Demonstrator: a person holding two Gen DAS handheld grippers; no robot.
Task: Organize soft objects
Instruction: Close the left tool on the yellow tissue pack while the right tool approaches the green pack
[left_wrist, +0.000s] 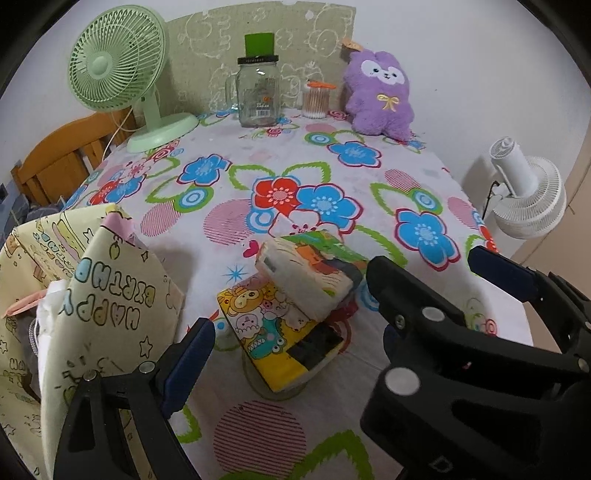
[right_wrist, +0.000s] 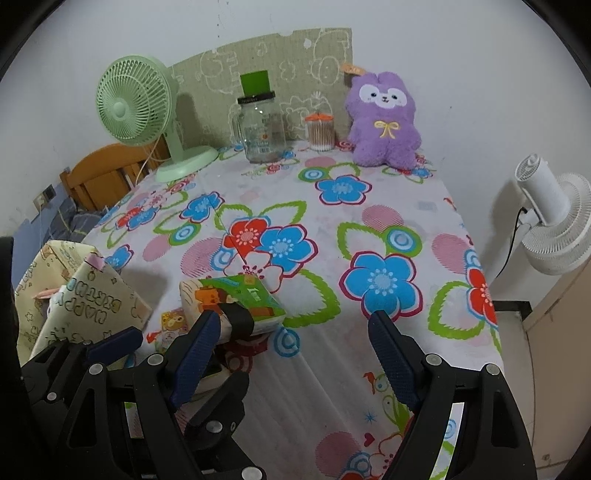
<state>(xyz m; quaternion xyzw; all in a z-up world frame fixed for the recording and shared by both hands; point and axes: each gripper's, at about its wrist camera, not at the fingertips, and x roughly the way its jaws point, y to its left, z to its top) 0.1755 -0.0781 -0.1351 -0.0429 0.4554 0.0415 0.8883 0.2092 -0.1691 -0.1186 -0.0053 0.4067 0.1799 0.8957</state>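
Note:
Two soft tissue packs lie stacked on the flowered tablecloth (left_wrist: 332, 166): a green-and-white pack (left_wrist: 306, 273) lies across a yellow cartoon pack (left_wrist: 280, 343). The green pack also shows in the right wrist view (right_wrist: 236, 299). A cream "Happy Birthday" bag (left_wrist: 110, 291) stands open at the left, also in the right wrist view (right_wrist: 92, 306). A purple plush bunny (left_wrist: 380, 96) sits at the back right. My left gripper (left_wrist: 291, 321) is open around the packs. My right gripper (right_wrist: 291, 343) is open, just right of the packs, and also shows in the left wrist view (left_wrist: 421, 273).
A green desk fan (left_wrist: 122, 74), a glass mug jar (left_wrist: 258, 96) and a cotton-swab jar (left_wrist: 316, 99) stand along the back wall. A white floor fan (left_wrist: 528, 192) stands off the table's right edge. A wooden chair (left_wrist: 62, 155) is at the left.

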